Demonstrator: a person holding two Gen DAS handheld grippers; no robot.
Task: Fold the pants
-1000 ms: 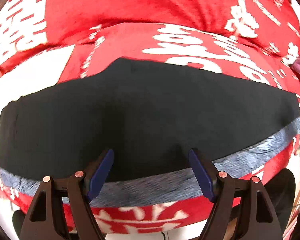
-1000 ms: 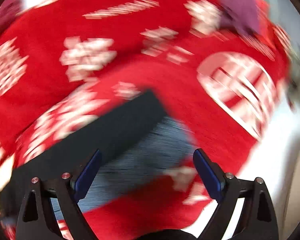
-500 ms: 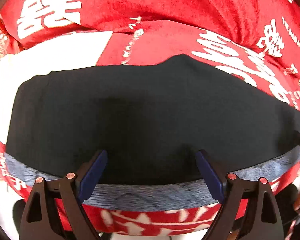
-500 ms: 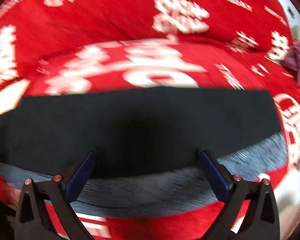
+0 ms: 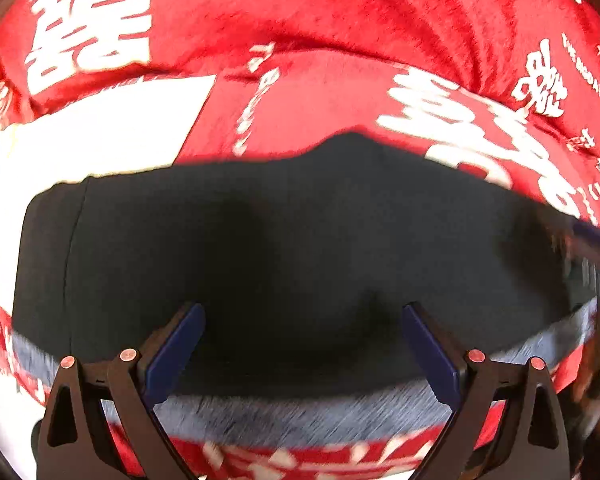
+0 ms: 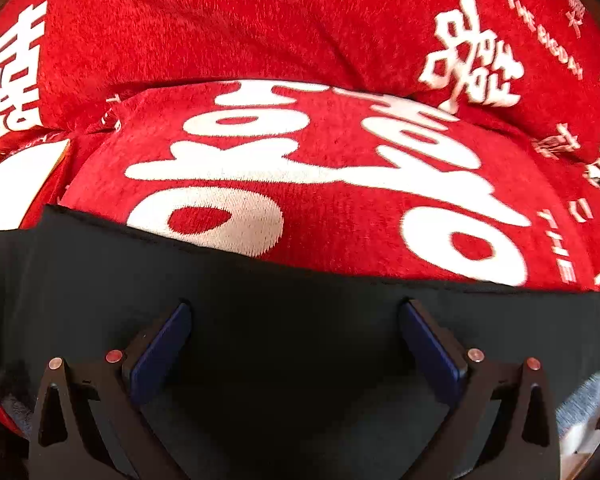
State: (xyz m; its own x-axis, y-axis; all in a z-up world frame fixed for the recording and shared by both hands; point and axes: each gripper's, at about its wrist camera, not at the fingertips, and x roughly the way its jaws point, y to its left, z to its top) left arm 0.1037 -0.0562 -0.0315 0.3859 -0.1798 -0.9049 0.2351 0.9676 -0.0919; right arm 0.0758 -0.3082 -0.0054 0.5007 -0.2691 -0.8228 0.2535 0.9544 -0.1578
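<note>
Black pants (image 5: 300, 248) lie flat on the red blanket w/ white characters (image 5: 340, 92), folded into a long band, long axis running left-right across both views. In the left wrist view one short end, w/ a seam line just inside it, sits at the left, and the far edge has a small hump mid-way. A grey-blue fabric strip (image 5: 300, 416) peeks out along the near edge (a lining or a separate layer, can't tell). Left gripper (image 5: 304, 344) hangs over the near part of the band, jaws spread wide and just been opening, nothing pinched between the blue pads (image 5: 176, 352). In the right wrist view the other short end shows at the right. Right gripper (image 6: 296, 344) over the pants (image 6: 300, 320) too, jaws fully wide, just been opening, cloth below but not gripped. The blanket (image 6: 260, 40) bunches up behind.
</note>
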